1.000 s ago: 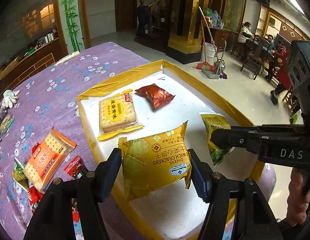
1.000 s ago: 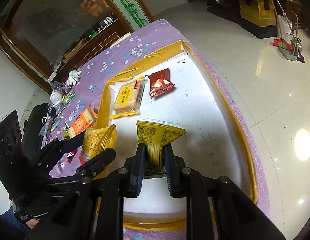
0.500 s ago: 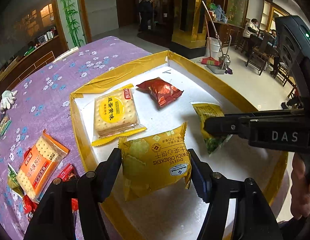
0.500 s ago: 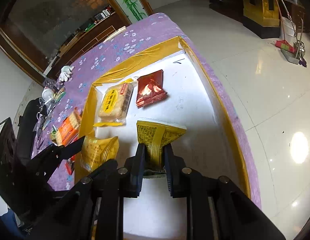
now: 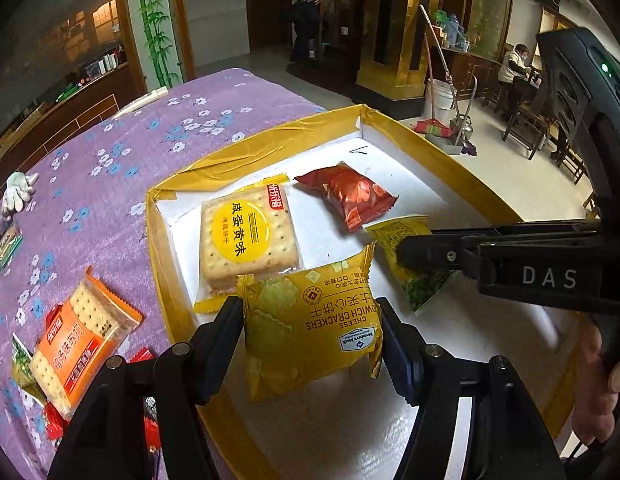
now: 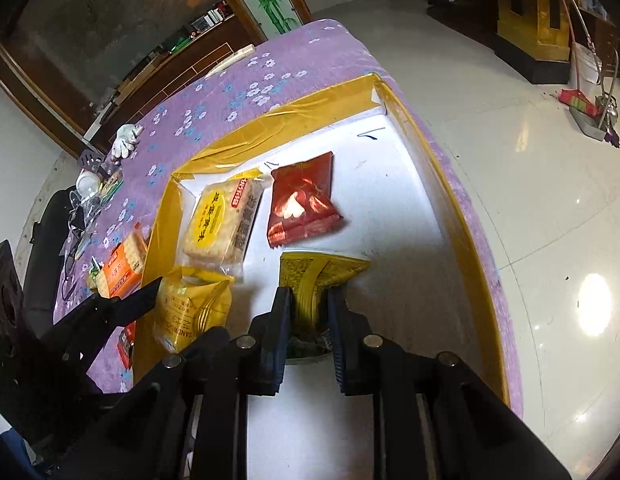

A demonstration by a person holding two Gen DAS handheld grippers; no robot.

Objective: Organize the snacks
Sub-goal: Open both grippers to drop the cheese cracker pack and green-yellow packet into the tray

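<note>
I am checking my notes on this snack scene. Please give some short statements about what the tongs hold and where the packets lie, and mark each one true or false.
1. The left tongs hold the yellow cheese cracker packet. True.
2. The right tongs are open and hold nothing. False: they are shut on a yellow-green packet.
3. The red packet lies inside the white tray. True.
4. The orange cracker packet lies inside the tray. False: it lies on the purple cloth, outside the tray.
5. The biscuit packet with the yellow round label lies beside the red packet. True.
</note>
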